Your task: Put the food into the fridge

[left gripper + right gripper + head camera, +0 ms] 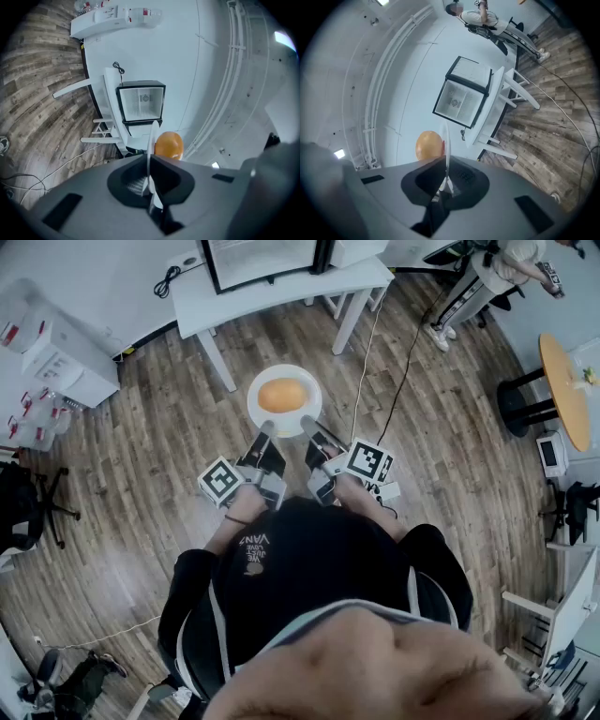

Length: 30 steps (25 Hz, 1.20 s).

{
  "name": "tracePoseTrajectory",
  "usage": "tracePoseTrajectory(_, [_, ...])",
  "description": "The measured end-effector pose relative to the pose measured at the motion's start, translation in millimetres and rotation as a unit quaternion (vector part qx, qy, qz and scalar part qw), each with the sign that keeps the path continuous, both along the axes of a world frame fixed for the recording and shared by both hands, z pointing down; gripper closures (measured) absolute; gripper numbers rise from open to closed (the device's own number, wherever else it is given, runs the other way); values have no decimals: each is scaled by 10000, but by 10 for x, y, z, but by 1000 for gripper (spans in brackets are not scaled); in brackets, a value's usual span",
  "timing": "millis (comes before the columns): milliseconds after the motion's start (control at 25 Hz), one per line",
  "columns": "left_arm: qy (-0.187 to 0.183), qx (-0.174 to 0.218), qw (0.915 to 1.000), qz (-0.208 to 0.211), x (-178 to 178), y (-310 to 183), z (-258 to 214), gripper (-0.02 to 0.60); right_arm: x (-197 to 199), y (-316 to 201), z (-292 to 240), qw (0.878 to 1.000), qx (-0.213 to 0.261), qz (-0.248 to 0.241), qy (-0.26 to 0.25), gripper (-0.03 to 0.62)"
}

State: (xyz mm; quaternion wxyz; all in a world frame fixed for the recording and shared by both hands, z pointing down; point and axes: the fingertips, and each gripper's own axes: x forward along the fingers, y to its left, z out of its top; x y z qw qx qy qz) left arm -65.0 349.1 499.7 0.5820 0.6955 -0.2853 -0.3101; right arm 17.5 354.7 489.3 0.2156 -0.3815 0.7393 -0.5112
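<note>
Two grippers: the left gripper (pixel 265 431) and the right gripper (pixel 310 426) sit side by side in front of the person, both reaching forward to one white plate (pixel 258 390).
Left fingers: nearly together, pinching the plate's near rim on its left side (in the left gripper view the rim runs edge-on between the dark pads, with no gap on either side).
Right fingers: pressed almost shut on the same rim, a little to the right; the right gripper view shows the thin white edge clamped between them.
Food: one round orange piece (pixel 282 395) lies in the middle of the plate, touching neither gripper.
Plate position: carried between the two grippers over the wood floor (pixel 112 474), near the white table (pixel 281 292) but not over it.
Fridge: a small black-framed fridge (pixel 258 259) with a glass front stands on that table, straight ahead of both grippers; I cannot tell from these views whether its door is open.
Background: another person (pixel 487 273) stands beyond the table, well away from the plate.
</note>
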Motion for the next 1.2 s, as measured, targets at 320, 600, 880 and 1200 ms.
tracePoseTrajectory(320, [-1, 42, 10000, 32, 7, -38, 12, 558, 3, -30, 26, 10000, 11, 28, 5, 571])
tracePoseTrajectory(600, [-25, 20, 10000, 88, 2, -69, 49, 558, -2, -53, 59, 10000, 14, 96, -3, 571])
tracePoseTrajectory(880, [15, 31, 9999, 136, -77, -216, 23, 558, -81, -192, 31, 9999, 20, 160, -24, 571])
tracePoseTrajectory(1200, [31, 12, 9996, 279, -257, -380, -10, 558, -269, -339, 15, 9995, 53, 306, -52, 571])
